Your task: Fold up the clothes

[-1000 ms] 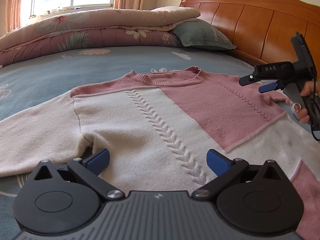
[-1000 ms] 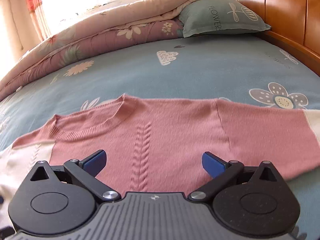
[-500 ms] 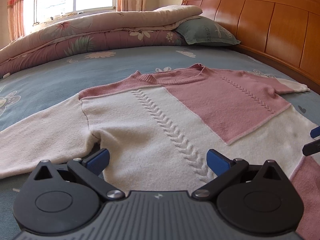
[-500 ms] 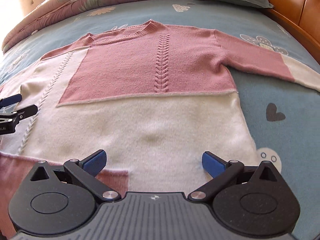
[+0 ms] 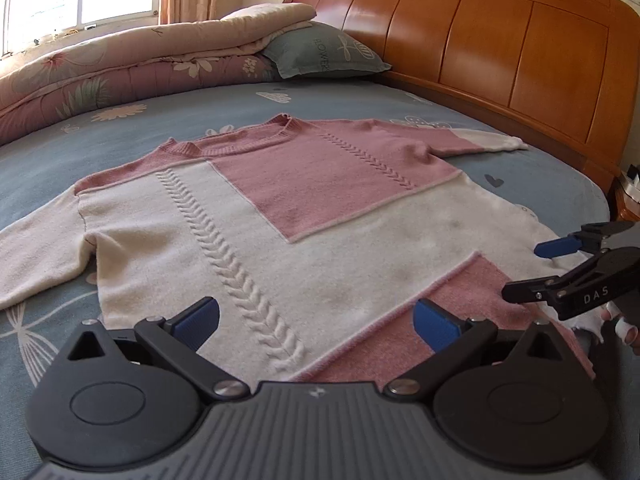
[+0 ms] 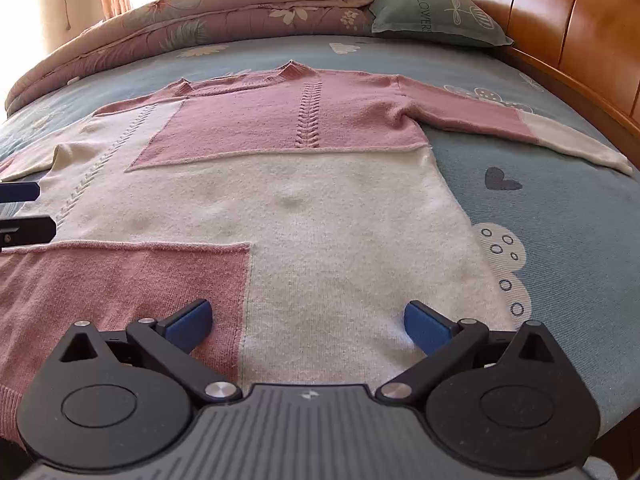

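Left cam: my left gripper has jaws wide apart, hovering over the hem of the pink-and-cream cable-knit sweater, laid flat on the blue floral bedsheet. Right cam: my right gripper, also spread w/ nothing in it, over the hem's other end.

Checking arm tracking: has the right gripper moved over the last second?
Yes. The right gripper has pulled back from the collar to the sweater hem, away from the pillow.

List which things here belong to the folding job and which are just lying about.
Job: pink-and-cream sweater, spread flat; left gripper and right gripper, jaws open.
Lying about: folded quilt, grey-green pillow, wooden headboard.
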A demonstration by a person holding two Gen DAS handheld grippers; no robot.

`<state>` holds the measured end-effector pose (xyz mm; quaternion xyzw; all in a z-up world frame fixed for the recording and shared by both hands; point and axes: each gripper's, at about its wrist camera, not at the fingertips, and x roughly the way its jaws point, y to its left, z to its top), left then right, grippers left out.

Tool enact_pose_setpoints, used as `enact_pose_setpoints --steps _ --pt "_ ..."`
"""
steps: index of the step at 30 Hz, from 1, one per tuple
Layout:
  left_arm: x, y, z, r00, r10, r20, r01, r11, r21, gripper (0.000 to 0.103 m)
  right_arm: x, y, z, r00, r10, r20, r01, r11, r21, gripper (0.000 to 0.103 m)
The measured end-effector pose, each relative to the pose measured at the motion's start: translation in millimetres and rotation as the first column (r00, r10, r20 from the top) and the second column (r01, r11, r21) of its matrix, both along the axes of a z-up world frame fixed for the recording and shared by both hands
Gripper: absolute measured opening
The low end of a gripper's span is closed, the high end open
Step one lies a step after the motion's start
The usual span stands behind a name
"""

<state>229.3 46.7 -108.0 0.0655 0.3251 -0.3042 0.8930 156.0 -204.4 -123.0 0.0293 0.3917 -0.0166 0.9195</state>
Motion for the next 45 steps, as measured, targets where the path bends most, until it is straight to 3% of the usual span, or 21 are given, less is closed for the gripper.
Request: enact_pose_setpoints --steps 4,6,11,18,23,28,29,34,39,41,45 --pt "-14.5 -10.0 -16.6 0.997 0.018 -0.074 -0.015 0.999 0.036 0.102 -12.3 -0.5 -3.9 0.999 0.009 0.039 -0.009 1.0 -0.001 0.103" --pt "-30.0 -11.6 -20.9 0.999 0.051 -0.015 -0.05 0.995 0.084 0.102 -20.1 -3.0 -7.0 0.997 0.033 0.075 -0.033 0.999 0.0 0.103" --pt "-65.7 -9.2 -21.0 0.988 0.15 0.023 -0.151 0.984 0.097 0.102 -36.4 -7.2 -14.8 0.982 0.086 0.166 -0.086 0.996 -0.007 0.103" --pt "-82.2 -27.9 -7.6 0.964 0.263 -0.023 -0.258 0.958 0.128 0.102 -45.6 -8.4 -18.4 0.967 0.133 0.217 -0.131 0.991 -0.024 0.103" --pt "-69.9 -68.9 6.7 0.978 0.199 -0.06 -0.198 0.98 0.017 0.102 -47.7 -12.9 -12.3 0.967 0.171 0.187 -0.174 0.985 -0.005 0.103" --pt "-57.6 -109.4 19.6 0.987 0.129 -0.096 -0.139 0.985 -0.101 0.102 -52.7 -23.7 -12.3 0.97 0.177 0.168 -0.179 0.984 0.002 0.103" --pt "-55.7 -113.8 15.3 0.984 0.11 -0.138 -0.13 0.981 -0.143 0.102 -53.7 -25.7 -12.7 0.97 0.177 0.169 -0.18 0.984 0.004 0.103" --pt "-70.9 -110.6 -2.0 0.963 0.099 -0.252 -0.153 0.967 -0.206 0.102 -57.5 -31.8 -13.3 0.968 0.185 0.17 -0.189 0.982 0.007 0.103" --pt "-87.8 -97.4 -9.7 0.925 0.072 -0.374 -0.187 0.942 -0.28 0.102 -57.4 -28.5 -13.6 0.967 0.193 0.165 -0.193 0.981 -0.016 0.103" --pt "-89.6 -85.4 -5.4 0.918 0.088 -0.387 -0.217 0.928 -0.304 0.102 -57.4 -27.8 -13.6 0.968 0.19 0.166 -0.19 0.982 -0.017 0.103" --pt "-80.3 -65.6 3.6 0.926 0.176 -0.336 -0.283 0.909 -0.305 0.102 -61.1 -28.7 -15.1 0.966 0.179 0.184 -0.181 0.984 -0.008 0.103"
